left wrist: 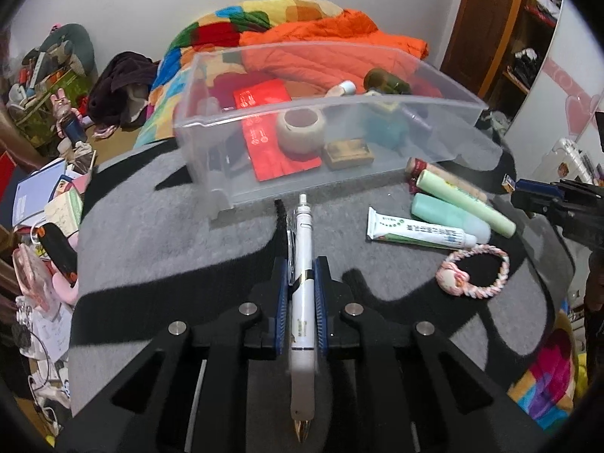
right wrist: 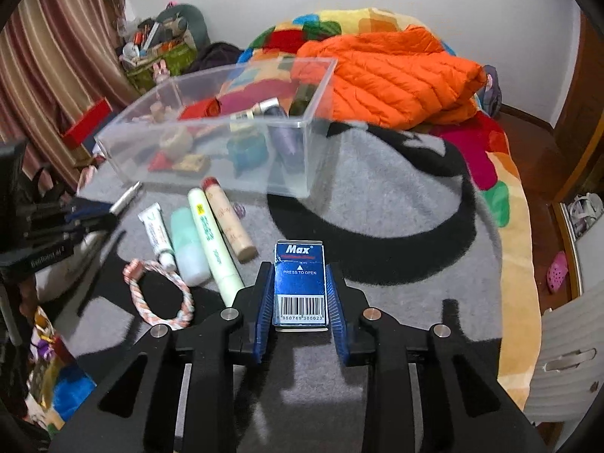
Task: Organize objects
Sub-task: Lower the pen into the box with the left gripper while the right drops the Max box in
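Observation:
My left gripper point(left wrist: 301, 268) is shut on a white pen point(left wrist: 302, 294), held above the grey blanket just in front of the clear plastic bin point(left wrist: 234, 192). My right gripper point(right wrist: 298, 271) is shut on a blue Max staple box point(right wrist: 299, 283); it shows at the right edge of the left wrist view point(left wrist: 543, 198). The bin point(right wrist: 302, 173) holds a tape roll point(left wrist: 301, 130), a red card point(left wrist: 279, 151), a small tin point(left wrist: 349, 154) and bottles. On the blanket lie a white tube point(left wrist: 419, 231), a mint bottle point(left wrist: 449, 217), a green tube point(left wrist: 466, 198), a beige tube point(right wrist: 230, 222) and a rope bracelet point(left wrist: 473, 271).
An orange jacket point(right wrist: 396, 75) and a multicoloured quilt point(left wrist: 211, 26) lie behind the bin. Cluttered books and bags point(left wrist: 49, 196) crowd the floor to the left. A wooden wardrobe point(left wrist: 490, 26) stands at the right. A striped curtain point(right wrist: 49, 68) hangs at the left.

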### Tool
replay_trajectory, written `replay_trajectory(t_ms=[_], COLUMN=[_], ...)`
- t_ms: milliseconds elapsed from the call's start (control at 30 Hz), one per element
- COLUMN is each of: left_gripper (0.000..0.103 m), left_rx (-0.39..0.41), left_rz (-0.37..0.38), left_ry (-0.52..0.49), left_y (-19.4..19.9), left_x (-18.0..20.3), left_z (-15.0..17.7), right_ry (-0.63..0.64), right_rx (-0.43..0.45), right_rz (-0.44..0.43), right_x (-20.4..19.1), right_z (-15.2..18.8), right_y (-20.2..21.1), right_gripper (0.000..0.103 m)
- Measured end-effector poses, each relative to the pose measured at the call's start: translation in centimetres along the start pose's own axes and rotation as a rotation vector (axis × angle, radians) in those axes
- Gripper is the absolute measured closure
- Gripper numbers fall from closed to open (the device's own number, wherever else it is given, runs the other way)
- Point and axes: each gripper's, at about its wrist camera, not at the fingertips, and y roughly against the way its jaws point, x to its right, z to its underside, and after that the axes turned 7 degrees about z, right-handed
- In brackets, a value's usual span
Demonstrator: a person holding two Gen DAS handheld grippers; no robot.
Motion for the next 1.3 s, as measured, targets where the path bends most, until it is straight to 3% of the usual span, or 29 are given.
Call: replay_trajectory(t_ms=[167, 567, 1000, 1300], left_gripper=[0.09, 0.092, 0.092, 0.092], left_rx=[0.126, 0.338, 0.441, 0.386], left_rz=[-0.06, -0.038, -0.033, -0.11], left_ry=[0.018, 0.084, 0.091, 0.106], left_y=[4.0, 10.6, 12.4, 8.8], left_x=[0.6, 0.0, -0.4, -1.9], left_z=[0.4, -2.1, -6.9, -9.7], right_ry=[-0.034, -0.107, -0.044, 0.004], right_rx=[0.064, 0.225, 0.301, 0.256], right_rz=[-0.016, -0.049, -0.052, -0.031], right_x=[0.1, -0.1, -3.1, -5.1], right_z=[-1.0, -4.3, -9.1, -11.3], right_y=[2.0, 5.9, 6.1, 2.9], right_gripper=[0.078, 0.078, 0.078, 0.078])
